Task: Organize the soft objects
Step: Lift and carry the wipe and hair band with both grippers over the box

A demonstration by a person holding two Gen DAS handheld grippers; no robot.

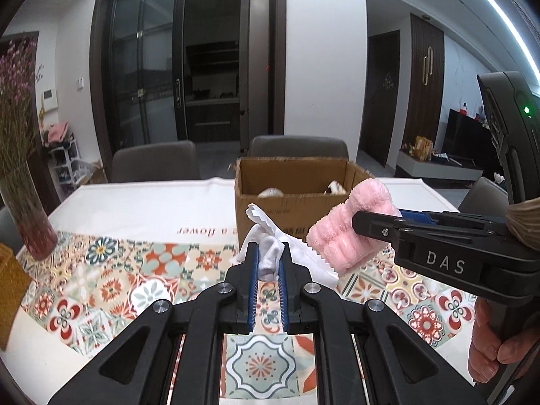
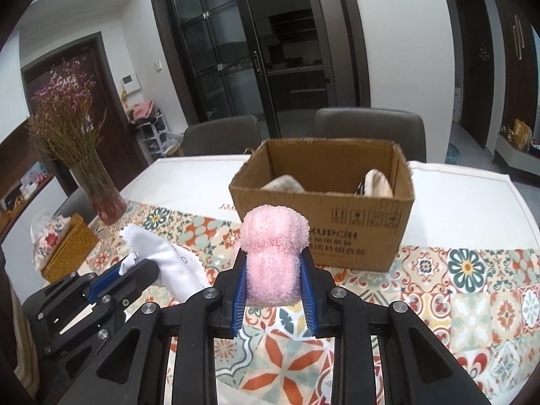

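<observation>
Clamping a crumpled white cloth [image 1: 270, 253] between its blue pads, the left claw [image 1: 269, 263] is shut tight on the fabric, which hangs lifted above the patterned tablecloth [image 1: 111, 290]. The right claw [image 2: 274, 281] is partly closed around a fluffy pink rolled towel [image 2: 274, 253], squeezing it on both sides and holding it clear of the table [image 2: 472, 202]. On the right claw's body, seen from the left wrist view, white letters read "DAS". An open cardboard box [image 2: 324, 233] stands beyond both claws toward the table's far edge, with pale soft items [image 2: 283, 184] inside; its front shows "KUPOH", handling symbols and small unreadable print. The tablecloth's white band carries upside-down writing, "a flower". A vase of dried flowers [image 2: 101, 195] sits near the left edge.
</observation>
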